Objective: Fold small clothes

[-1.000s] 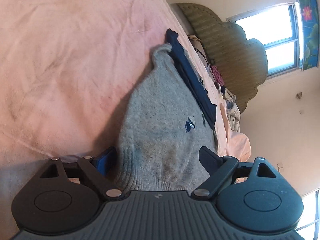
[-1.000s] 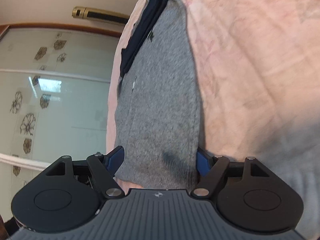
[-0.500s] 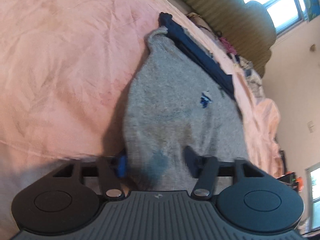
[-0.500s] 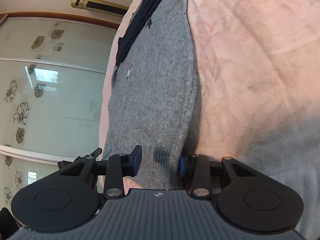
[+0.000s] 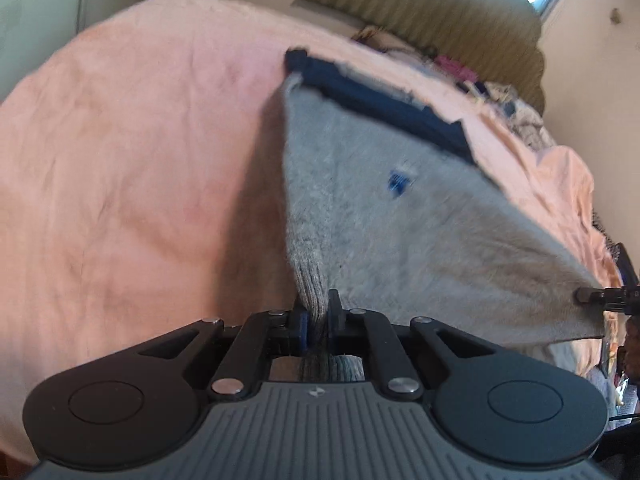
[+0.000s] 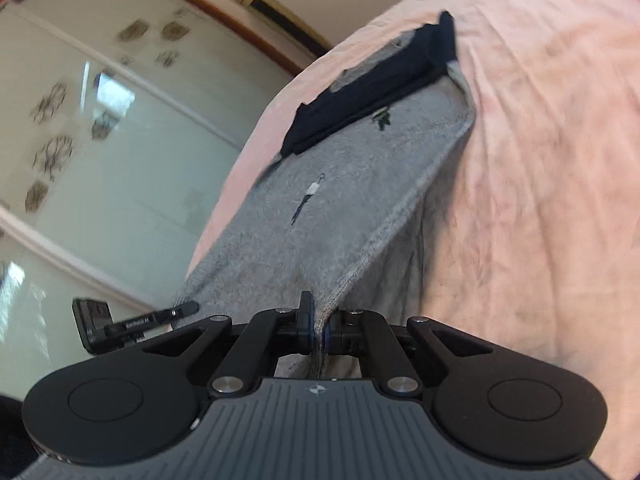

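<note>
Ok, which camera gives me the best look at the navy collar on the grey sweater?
The right wrist view: the navy collar lies fairly sharp at the far end of the grey sweater, its whole length visible. The left wrist view shows the same collar blurred, as a narrow dark band.

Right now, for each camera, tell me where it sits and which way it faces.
Left wrist: sits on the left gripper, looks along its fingers over the grey sweater on the pink bedspread toward the headboard; its own fingers show, shut on the hem, with the other gripper's tip at the right edge.
Right wrist: sits on the right gripper, looks along the sweater toward the glass doors; its own fingers show, shut on the hem.
Shared: sweater, its navy collar, bedspread.
</note>
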Motion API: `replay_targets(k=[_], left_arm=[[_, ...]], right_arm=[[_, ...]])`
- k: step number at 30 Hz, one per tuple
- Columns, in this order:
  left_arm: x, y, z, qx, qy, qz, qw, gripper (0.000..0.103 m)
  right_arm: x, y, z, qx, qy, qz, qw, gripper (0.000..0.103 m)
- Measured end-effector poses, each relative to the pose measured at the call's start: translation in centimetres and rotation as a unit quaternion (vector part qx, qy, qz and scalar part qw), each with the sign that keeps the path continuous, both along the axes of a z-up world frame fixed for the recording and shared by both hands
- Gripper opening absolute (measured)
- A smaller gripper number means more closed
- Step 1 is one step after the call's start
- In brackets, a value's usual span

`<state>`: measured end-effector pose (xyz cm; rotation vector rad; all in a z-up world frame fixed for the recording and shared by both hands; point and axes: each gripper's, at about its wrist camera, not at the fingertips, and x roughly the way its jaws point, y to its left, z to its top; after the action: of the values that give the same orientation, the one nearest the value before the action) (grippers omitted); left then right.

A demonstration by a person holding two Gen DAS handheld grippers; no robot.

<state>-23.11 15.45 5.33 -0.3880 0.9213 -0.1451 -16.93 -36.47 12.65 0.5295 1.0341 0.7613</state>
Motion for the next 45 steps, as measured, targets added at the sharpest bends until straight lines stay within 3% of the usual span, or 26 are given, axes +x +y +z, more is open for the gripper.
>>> replay_targets(k=[2, 6, 8, 9, 11, 12, 13, 15, 16, 17, 20, 24, 27, 29, 30, 31, 33, 35, 37, 39, 41, 43, 45], left_arm=[[-0.2, 0.6, -2.0, -0.007, 0.027, 0.013, 0.9995, 0.006], [-0.6, 1.3, -2.5, -0.015, 0.024, 0.011, 0.9995, 0.006], [-0.9, 2.0, -1.4, 0.003, 0.011, 0.006, 0.9999, 0.007], [-1.1, 2.6, -0.5, 0.012, 0.002, 0.003, 0.9999, 0.007], [-1.0, 3.6, 1.5, 0.033, -0.013, 0.019, 0.9992, 0.010], [-0.6, 3.9, 2.4, 0.045, -0.027, 0.032, 0.9981, 0.012], [0.0, 4.0, 3.1, 0.056, -0.042, 0.040, 0.9968, 0.022], [2.5, 3.2, 3.9, 0.073, -0.069, 0.051, 0.9937, 0.053], [3.8, 2.3, 3.9, 0.076, -0.088, 0.051, 0.9919, 0.074], [5.2, 1.2, 3.6, 0.074, -0.105, 0.042, 0.9909, 0.078], [10.3, -2.2, 1.1, 0.097, -0.082, 0.026, 0.9915, 0.078], [14.3, -4.8, -1.5, 0.129, -0.070, 0.027, 0.9888, 0.078], [15.4, -4.9, -2.6, 0.129, -0.065, 0.036, 0.9889, 0.078], [15.4, -5.2, -3.1, 0.142, -0.072, 0.033, 0.9866, 0.078], [15.3, -5.4, -3.3, 0.153, -0.076, 0.028, 0.9849, 0.078], [15.2, -5.6, -3.4, 0.162, -0.081, 0.024, 0.9832, 0.078], [14.7, -5.8, -3.6, 0.172, -0.090, 0.019, 0.9808, 0.079], [14.2, -6.0, -4.1, 0.182, -0.103, 0.013, 0.9777, 0.084], [13.9, -6.2, -4.3, 0.192, -0.113, 0.013, 0.9748, 0.085], [13.9, -6.1, -4.2, 0.187, -0.112, 0.014, 0.9758, 0.085], [13.7, -5.6, -3.7, 0.176, -0.107, 0.018, 0.9783, 0.086], [13.2, -4.8, -3.0, 0.150, -0.103, 0.027, 0.9829, 0.086], [13.0, -4.2, -2.3, 0.123, -0.105, 0.028, 0.9864, 0.086]], right_arm=[[0.0, -1.0, -1.2, -0.032, 0.019, -0.003, 0.999, 0.010], [-0.3, -1.6, -5.9, -0.060, 0.068, -0.023, 0.996, 0.010], [-0.3, -2.2, -7.2, -0.029, 0.085, -0.044, 0.995, 0.007], [-0.2, -2.6, -7.0, -0.023, 0.086, -0.052, 0.995, 0.012], [0.2, -3.2, -5.2, -0.037, 0.064, -0.064, 0.995, 0.039], [0.4, -3.7, -4.0, -0.034, 0.040, -0.078, 0.996, 0.067], [0.8, -4.2, -2.8, -0.024, 0.012, -0.090, 0.996, 0.086], [2.8, -4.4, -1.4, -0.009, -0.027, -0.106, 0.994, 0.094], [4.2, -4.3, -1.2, -0.005, -0.039, -0.119, 0.992, 0.093], [6.1, -4.1, -1.4, -0.002, -0.044, -0.130, 0.991, 0.091], [11.9, -2.8, -3.2, 0.006, -0.043, -0.148, 0.988, 0.084], [18.8, 0.6, -5.5, -0.059, -0.024, -0.155, 0.986, 0.063], [21.4, 2.7, -6.4, -0.098, -0.039, -0.154, 0.982, 0.060], [22.5, 3.8, -6.8, -0.103, -0.044, -0.143, 0.983, 0.038], [22.9, 4.1, -6.9, -0.110, -0.031, -0.123, 0.986, 0.010], [22.9, 4.6, -6.7, -0.133, -0.042, -0.119, 0.983, 0.008], [23.3, 4.2, -6.0, -0.148, -0.054, -0.114, 0.981, 0.008], [24.2, 1.6, -5.7, -0.148, -0.054, -0.149, 0.976, 0.008], [24.4, -0.8, -6.6, -0.108, -0.024, -0.166, 0.980, 0.007], [23.7, -1.0, -6.9, -0.077, -0.013, -0.148, 0.986, 0.009], [23.0, -0.7, -6.8, -0.062, -0.008, -0.147, 0.987, 0.021], [21.9, -0.6, -5.9, -0.053, -0.025, -0.152, 0.987, 0.060], [21.2, 0.0, -4.8, -0.052, -0.050, -0.148, 0.986, 0.065]])
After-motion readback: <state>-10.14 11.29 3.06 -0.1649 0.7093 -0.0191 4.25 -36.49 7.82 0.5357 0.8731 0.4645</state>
